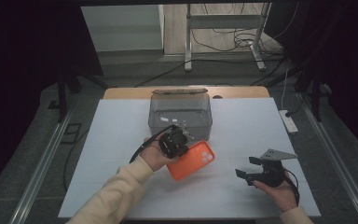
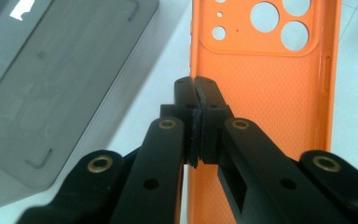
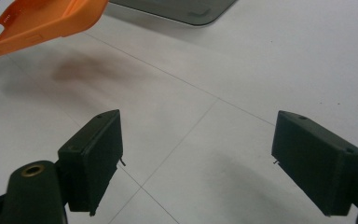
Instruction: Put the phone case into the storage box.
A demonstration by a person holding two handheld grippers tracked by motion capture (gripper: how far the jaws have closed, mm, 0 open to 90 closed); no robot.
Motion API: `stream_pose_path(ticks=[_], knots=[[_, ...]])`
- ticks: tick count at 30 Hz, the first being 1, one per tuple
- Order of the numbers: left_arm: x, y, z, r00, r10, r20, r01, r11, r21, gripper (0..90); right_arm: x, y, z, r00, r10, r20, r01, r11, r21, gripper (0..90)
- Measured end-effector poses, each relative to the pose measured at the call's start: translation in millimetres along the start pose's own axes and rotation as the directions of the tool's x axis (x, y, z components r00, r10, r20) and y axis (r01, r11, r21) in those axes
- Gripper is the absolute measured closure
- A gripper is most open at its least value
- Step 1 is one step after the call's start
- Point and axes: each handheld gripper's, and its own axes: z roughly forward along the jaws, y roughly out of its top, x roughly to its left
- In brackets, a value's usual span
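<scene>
An orange phone case point(image 1: 195, 161) with camera cut-outs hangs tilted just above the white table top, its inner side facing the left gripper view. My left gripper point(image 1: 182, 148) is shut on the case's left rim point(image 2: 193, 56), with the jaws point(image 2: 196, 91) pinched together over that edge. The case point(image 3: 32, 21) casts a shadow on the table in the right gripper view. My right gripper point(image 1: 246, 166) is held low at the right front, open, with nothing between its wide-set jaws point(image 3: 198, 158).
A smoky transparent box point(image 1: 180, 114) stands at the back middle of the white sheet point(image 1: 242, 126), just beyond the case and close beside my left gripper point(image 2: 51, 84). A white power strip point(image 1: 289, 121) lies off the right edge. A metal frame point(image 1: 223, 28) and cables sit on the floor behind.
</scene>
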Motion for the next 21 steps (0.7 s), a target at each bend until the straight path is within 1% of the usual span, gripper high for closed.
stream_pose_path(ticks=[4,7,10,14,17,21], knots=[[-0.3,-3.1,-0.6,0.9999,0.001,0.015,-0.001,1.0000,-0.006,88.6,0.1,0.8,1.5,1.0000,-0.001,-0.004,0.001,1.0000,-0.002,16.3],[1.9,-7.0,-3.2,0.9989,-0.014,0.046,0.015,0.9995,-0.029,88.6,0.0,1.3,2.4,1.0000,-0.002,0.001,0.002,1.0000,0.003,16.3],[3.4,-10.7,-5.7,0.9991,-0.020,0.038,0.022,0.9990,-0.039,88.5,0.4,2.0,2.7,1.0000,0.001,0.003,-0.001,1.0000,0.005,16.3],[5.7,-15.2,-7.0,0.9983,-0.033,0.049,0.035,0.9983,-0.047,88.6,2.3,3.9,3.5,0.9999,-0.013,0.010,0.013,0.9999,0.007,16.1],[4.2,-17.1,-8.1,0.9993,-0.019,0.033,0.020,0.9986,-0.049,88.6,3.4,5.6,3.9,0.9999,-0.014,0.007,0.014,0.9999,0.002,16.1],[3.2,-17.4,-9.0,0.9992,-0.004,0.040,0.006,0.9982,-0.059,88.7,3.1,7.0,3.9,1.0000,-0.008,0.001,0.008,1.0000,0.000,16.3]])
